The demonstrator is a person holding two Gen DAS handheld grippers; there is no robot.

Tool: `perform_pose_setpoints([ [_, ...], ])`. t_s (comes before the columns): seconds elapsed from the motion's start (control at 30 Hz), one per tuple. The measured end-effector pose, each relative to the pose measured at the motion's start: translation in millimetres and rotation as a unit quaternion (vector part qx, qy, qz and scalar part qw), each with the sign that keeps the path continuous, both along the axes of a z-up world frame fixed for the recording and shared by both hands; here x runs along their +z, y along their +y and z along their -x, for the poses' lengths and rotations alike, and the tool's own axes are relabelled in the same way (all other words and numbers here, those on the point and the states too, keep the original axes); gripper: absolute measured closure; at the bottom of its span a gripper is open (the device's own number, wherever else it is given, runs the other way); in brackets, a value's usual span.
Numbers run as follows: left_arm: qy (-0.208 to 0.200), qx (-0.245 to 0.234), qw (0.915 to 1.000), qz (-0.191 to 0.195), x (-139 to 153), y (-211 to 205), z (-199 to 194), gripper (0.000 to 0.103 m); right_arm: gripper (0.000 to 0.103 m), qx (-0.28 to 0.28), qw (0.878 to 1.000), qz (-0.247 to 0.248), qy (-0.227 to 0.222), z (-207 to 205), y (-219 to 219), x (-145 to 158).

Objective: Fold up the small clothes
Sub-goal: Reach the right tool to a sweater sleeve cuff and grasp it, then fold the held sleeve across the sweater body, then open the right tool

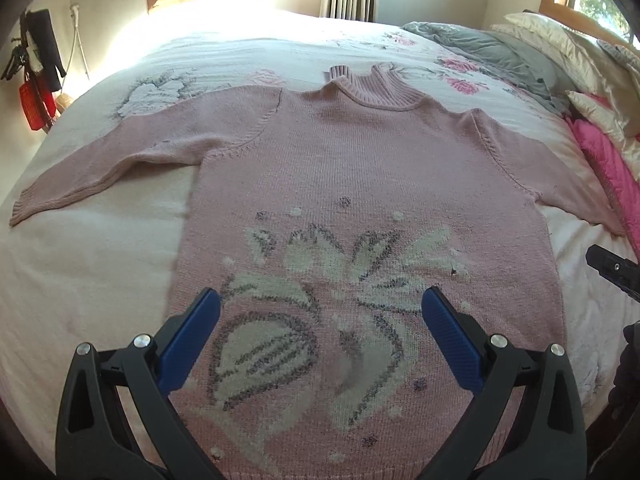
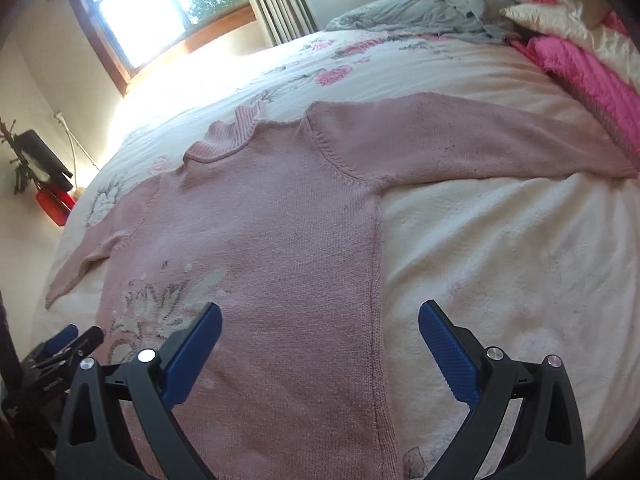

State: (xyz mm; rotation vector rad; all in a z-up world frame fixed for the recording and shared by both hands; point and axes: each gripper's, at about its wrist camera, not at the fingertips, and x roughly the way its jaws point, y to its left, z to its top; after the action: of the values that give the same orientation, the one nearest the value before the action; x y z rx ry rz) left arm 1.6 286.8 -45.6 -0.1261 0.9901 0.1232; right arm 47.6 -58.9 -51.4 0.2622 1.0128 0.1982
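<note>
Sweater point(image 1: 360, 184) near hem cut off by bottom edge in both views. Right sleeve cuff point(image 2: 628, 168) runs out at frame edge. Dark items on far-left wall point(image 1: 40, 52) too small to identify.

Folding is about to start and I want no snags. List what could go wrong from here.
1. The right sleeve reaches to the pink quilt; a grab near its cuff might catch the quilt too.
2. The pink sweater lies on a soft bedspread; the open right gripper, straddling the side seam, could pinch bedspread along with knit.
3. The turtleneck collar is rumpled and may fold crooked unless the left gripper flattens it.
</note>
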Motion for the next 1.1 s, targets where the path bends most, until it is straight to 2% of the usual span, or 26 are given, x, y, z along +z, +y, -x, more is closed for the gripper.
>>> perform_pose_setpoints([
  [0.07,0.012,0.008,0.9998,-0.013,-6,-7,-19,0.003,0.004,-0.035,0.999,0.024,0.016,-22,-34,-5],
  [0.17,0.006,0.007,0.9996,-0.028,-6,-21,-47,0.003,0.004,-0.096,0.993,0.067,0.03,-59,-95,-8],
  [0.27,0.002,0.0,0.9998,-0.018,-2,-38,-77,0.003,0.004,-0.146,0.985,0.065,0.059,-97,-163,-13],
  [0.33,-0.004,-0.005,0.9999,-0.008,3,-52,-96,0.003,0.004,-0.172,0.978,0.095,0.072,-119,-201,-16],
  [0.4,-0.012,-0.013,0.9998,-0.012,7,-70,-114,0.003,0.004,-0.195,0.971,0.104,0.096,-137,-238,-22],
  [0.57,-0.025,-0.044,0.9985,-0.021,11,-114,-144,0.003,0.004,-0.247,0.956,0.067,0.145,-163,-317,-49],
  [0.63,-0.026,-0.053,0.998,-0.024,10,-126,-149,0.003,0.005,-0.251,0.956,0.038,0.146,-170,-338,-59],
  [0.77,-0.024,-0.065,0.9971,-0.033,2,-139,-152,0.003,0.014,-0.276,0.951,-0.025,0.138,-173,-365,-72],
  [0.83,-0.019,-0.065,0.997,-0.037,-2,-139,-154,0.003,0.02,-0.281,0.95,-0.028,0.134,-175,-370,-70],
  [0.87,-0.017,-0.064,0.9971,-0.038,-5,-137,-155,0.003,0.033,-0.282,0.95,-0.016,0.132,-176,-370,-68],
  [0.9,-0.016,-0.062,0.9972,-0.04,-6,-136,-156,0.003,0.051,-0.282,0.951,-0.006,0.128,-178,-373,-65],
  [0.93,-0.014,-0.057,0.9974,-0.042,-8,-132,-158,0.003,0.064,-0.28,0.953,-0.004,0.119,-177,-373,-62],
  [0.97,-0.013,-0.052,0.9977,-0.041,-9,-129,-158,0.003,0.086,-0.276,0.955,-0.016,0.108,-175,-374,-60],
  [1.03,-0.013,-0.044,0.9982,-0.039,-9,-121,-159,0.003,0.09,-0.275,0.956,-0.05,0.093,-173,-379,-57],
  [1.1,-0.012,-0.037,0.9985,-0.038,-10,-113,-159,0.003,0.091,-0.264,0.961,-0.039,0.075,-171,-371,-48],
])
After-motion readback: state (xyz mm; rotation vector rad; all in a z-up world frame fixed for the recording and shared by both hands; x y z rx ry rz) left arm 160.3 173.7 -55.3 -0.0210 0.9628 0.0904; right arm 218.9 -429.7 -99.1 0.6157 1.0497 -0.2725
